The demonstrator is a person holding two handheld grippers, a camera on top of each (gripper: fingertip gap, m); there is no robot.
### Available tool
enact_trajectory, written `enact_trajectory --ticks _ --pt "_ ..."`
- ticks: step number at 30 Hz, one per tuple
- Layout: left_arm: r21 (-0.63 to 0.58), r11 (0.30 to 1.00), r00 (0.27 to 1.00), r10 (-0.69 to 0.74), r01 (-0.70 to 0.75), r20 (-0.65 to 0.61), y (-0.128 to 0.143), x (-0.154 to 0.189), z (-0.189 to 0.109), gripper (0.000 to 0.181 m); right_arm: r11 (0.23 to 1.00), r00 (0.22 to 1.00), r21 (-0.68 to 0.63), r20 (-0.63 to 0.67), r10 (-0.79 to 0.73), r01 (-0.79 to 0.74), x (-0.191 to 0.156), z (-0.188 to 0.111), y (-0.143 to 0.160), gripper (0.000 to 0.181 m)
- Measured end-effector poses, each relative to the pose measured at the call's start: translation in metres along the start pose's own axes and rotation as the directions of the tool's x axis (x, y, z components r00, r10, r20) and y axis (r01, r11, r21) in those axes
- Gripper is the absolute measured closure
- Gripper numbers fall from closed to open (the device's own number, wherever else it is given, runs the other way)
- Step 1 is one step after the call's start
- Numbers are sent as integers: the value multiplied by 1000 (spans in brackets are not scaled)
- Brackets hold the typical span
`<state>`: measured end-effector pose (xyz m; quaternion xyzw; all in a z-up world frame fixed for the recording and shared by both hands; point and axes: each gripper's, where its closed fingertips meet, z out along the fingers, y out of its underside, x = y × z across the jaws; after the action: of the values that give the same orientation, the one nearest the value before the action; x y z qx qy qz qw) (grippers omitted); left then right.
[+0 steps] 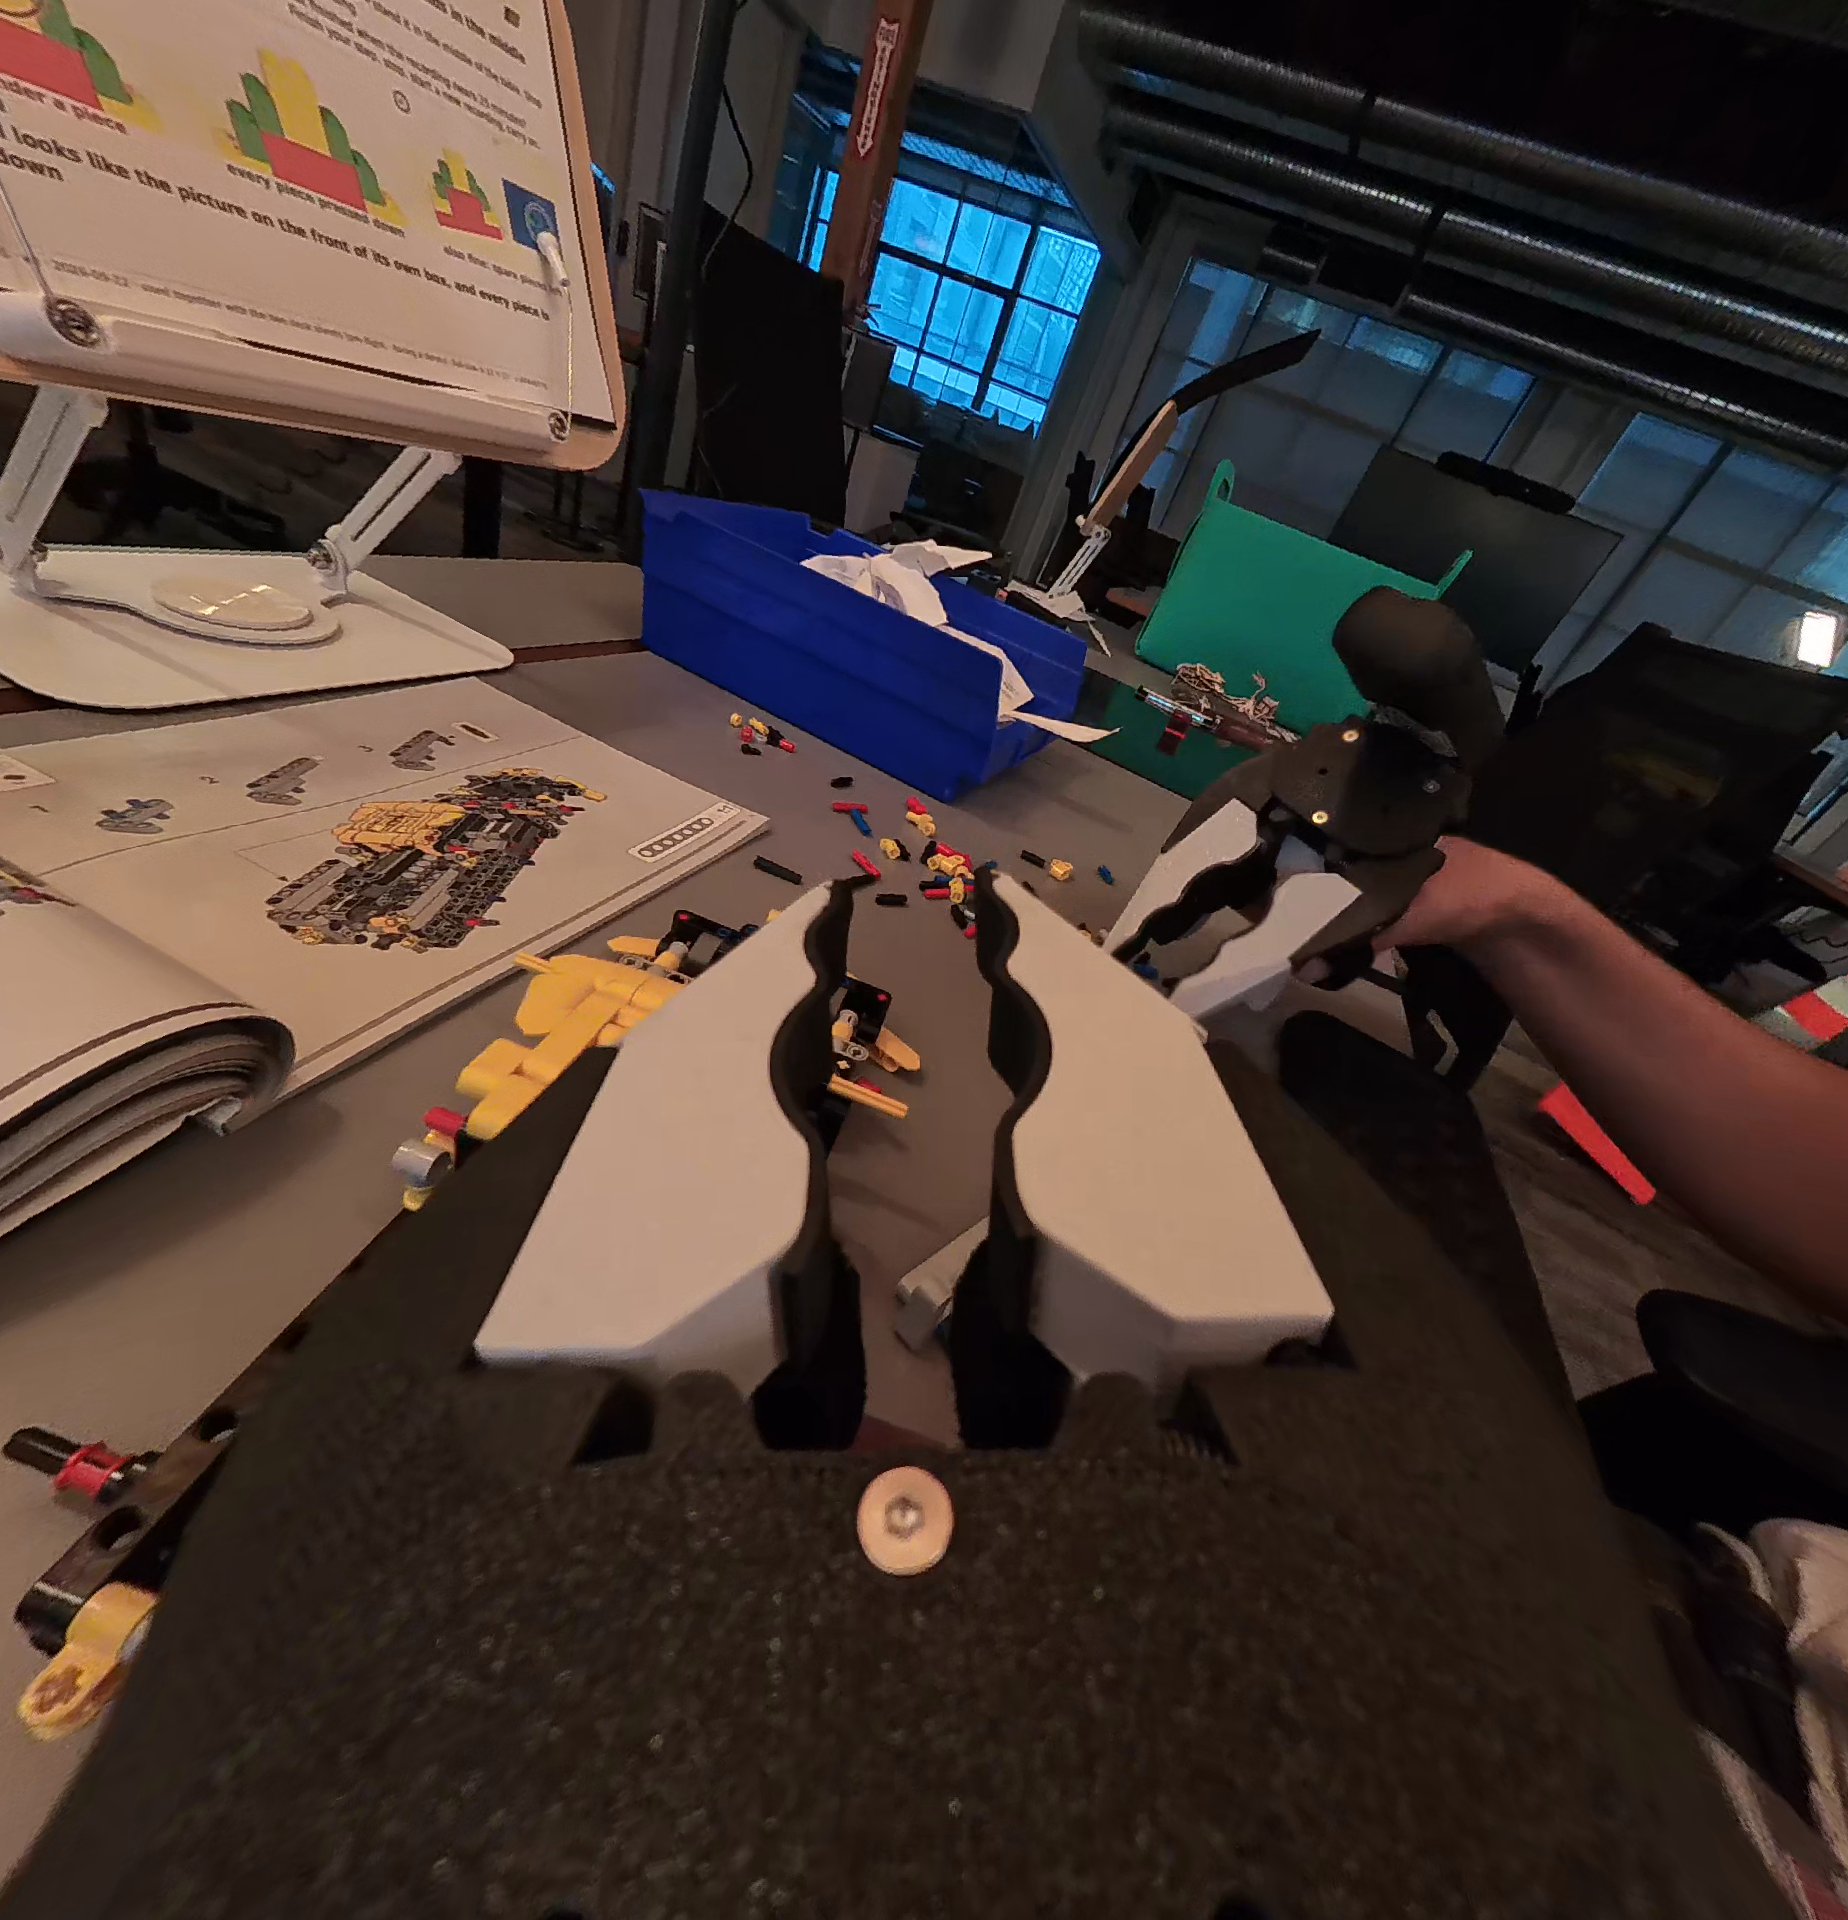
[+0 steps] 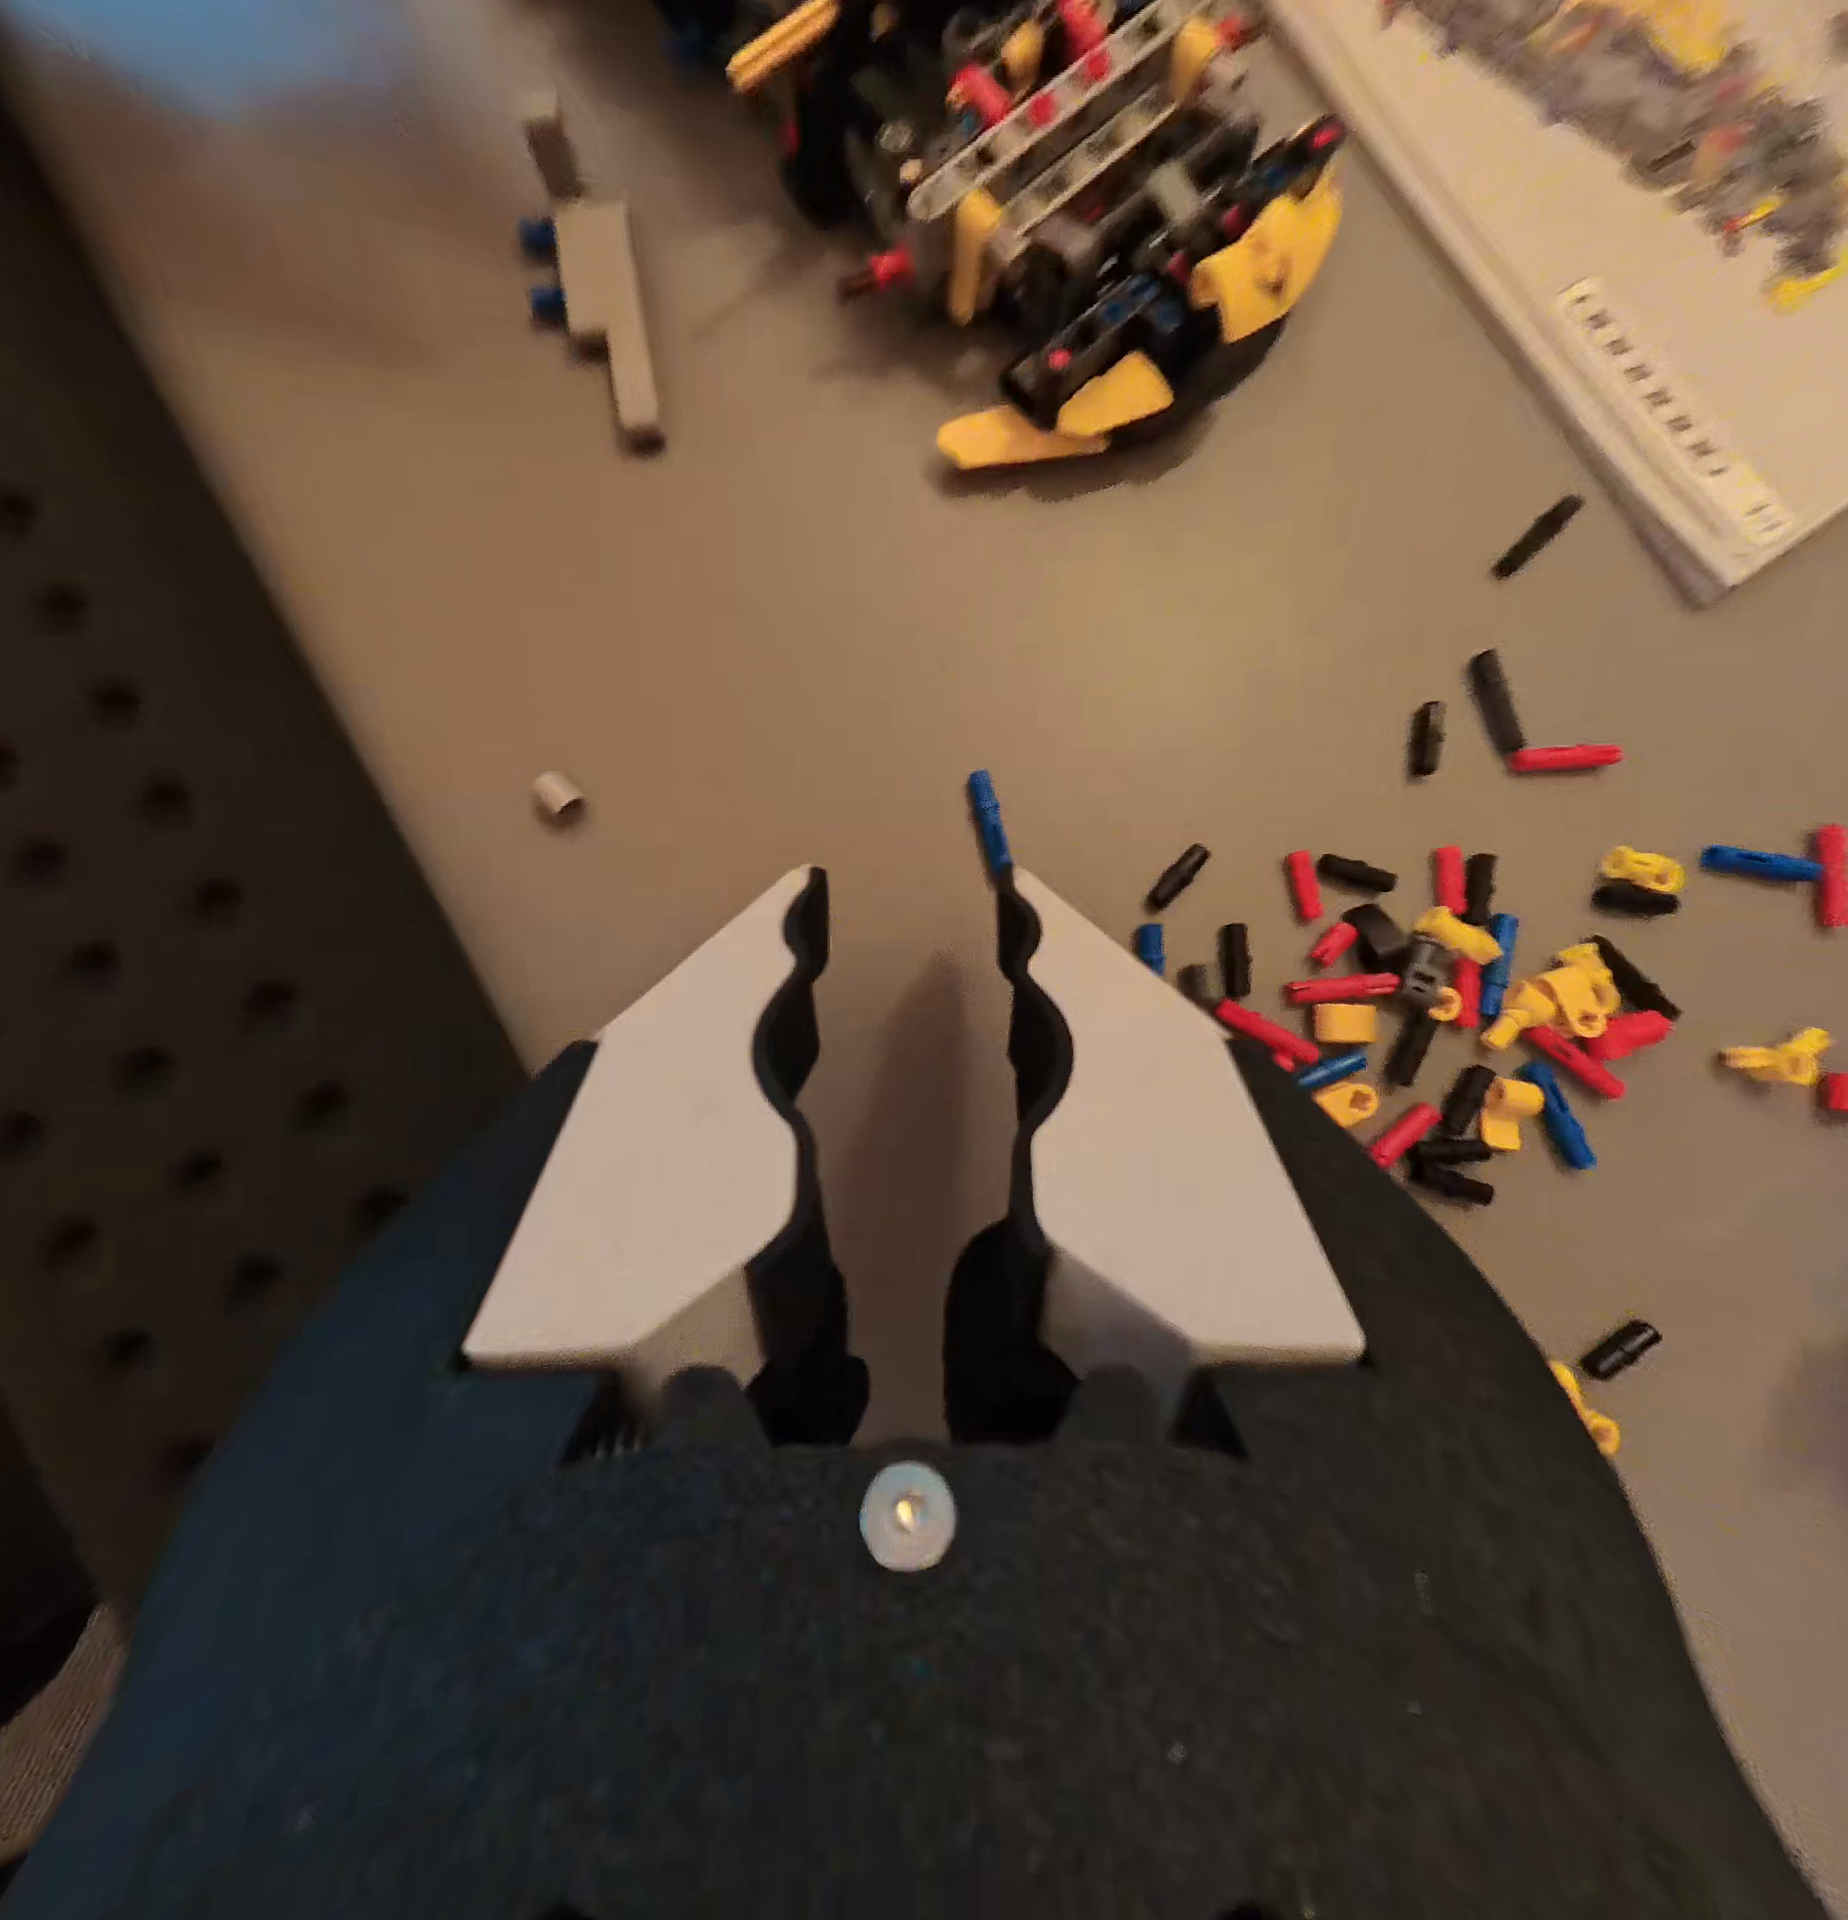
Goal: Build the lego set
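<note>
Currently a part-picking step is judged to be in hand: both grippers are held empty over the grey desk, jaws parted, nothing gripped. Right gripper is hung just above a lone blue pin, which lies touching the tip of its right-hand finger; the loose pile of pins and connectors is spread just beside it. Left gripper is pointed along the desk, with the half-built yellow and black model partly hidden under its left finger.

Next move, as judged: jaws to be lowered astride one small pin and closed squarely, since the round plastic pins look likely to roll or slip out. Model would then need bracing by the other gripper.

Materials: fingers are smooth pale grey shells with wavy black rubbery inner pads, on grainy black bodies. Pins are short glossy cylinders in red, blue and black; connectors are yellow. A grey stepped beam with blue pins lies apart from the model. Open instruction booklet lies flat on the desk, matte paper; a blue plastic bin holding crumpled paper is seen behind the pile
</note>
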<state>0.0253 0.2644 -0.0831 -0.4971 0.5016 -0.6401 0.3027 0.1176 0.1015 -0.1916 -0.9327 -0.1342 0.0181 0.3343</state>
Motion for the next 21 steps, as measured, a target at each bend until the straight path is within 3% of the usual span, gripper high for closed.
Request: enact_trajectory --ticks 17,21 --pt "-27 1000 1000 9 -9 -1 6 0 2 157 997 999 -76 45 19 -16 12 27 4 157" --pt "-49 999 1000 15 -15 -15 10 3 4 157 995 999 -92 2 -41 41 18 28 3 177"
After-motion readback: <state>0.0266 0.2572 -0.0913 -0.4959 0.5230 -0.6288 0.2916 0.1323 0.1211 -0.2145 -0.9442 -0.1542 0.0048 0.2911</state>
